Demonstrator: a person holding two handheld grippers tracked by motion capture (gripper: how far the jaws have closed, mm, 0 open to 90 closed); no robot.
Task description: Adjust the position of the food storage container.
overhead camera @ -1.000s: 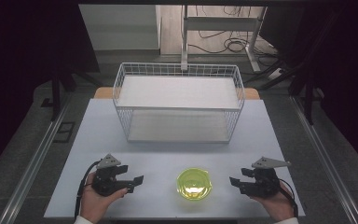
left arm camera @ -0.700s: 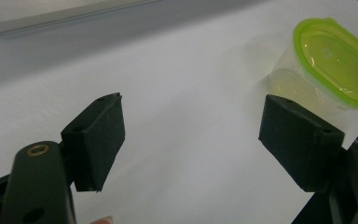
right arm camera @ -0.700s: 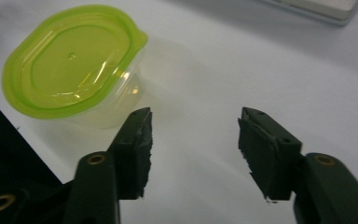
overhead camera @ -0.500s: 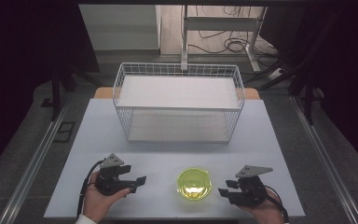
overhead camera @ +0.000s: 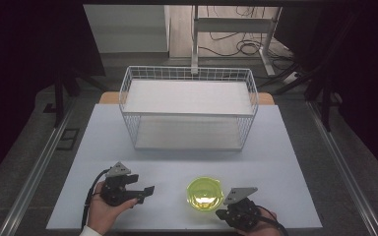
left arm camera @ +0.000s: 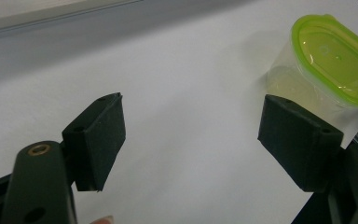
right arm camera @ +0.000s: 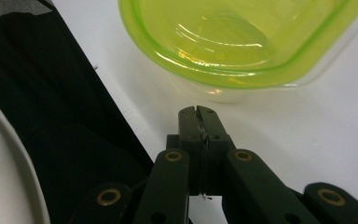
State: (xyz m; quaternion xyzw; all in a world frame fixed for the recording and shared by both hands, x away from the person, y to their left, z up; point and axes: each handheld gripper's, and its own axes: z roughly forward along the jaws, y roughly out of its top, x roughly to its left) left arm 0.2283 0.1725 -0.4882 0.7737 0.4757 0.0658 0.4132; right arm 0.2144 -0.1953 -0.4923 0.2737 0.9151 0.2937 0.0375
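Note:
A clear tub with a lime-green lid [overhead camera: 204, 192] stands near the front edge of the white table [overhead camera: 275, 162]. My right gripper [overhead camera: 220, 213] lies just right of it at the table's front. Its jaws have just been closing and are now shut with nothing between them. In the right gripper view the shut tips [right arm camera: 198, 112] stop a little short of the tub [right arm camera: 242, 42], not touching it. My left gripper [overhead camera: 146, 193] rests left of the tub, open and empty. In the left gripper view [left arm camera: 193, 128] the tub [left arm camera: 326, 60] stands beyond the right jaw.
A white wire basket [overhead camera: 189, 105] stands at the back of the table. The table's front edge runs right under both hands, with dark floor [right arm camera: 51, 116] beyond it. Bare tabletop lies between the basket and the tub.
My right gripper has slid left towards the tub and a little lower, and its jaws have gone from open to shut. The left gripper and the tub have not moved.

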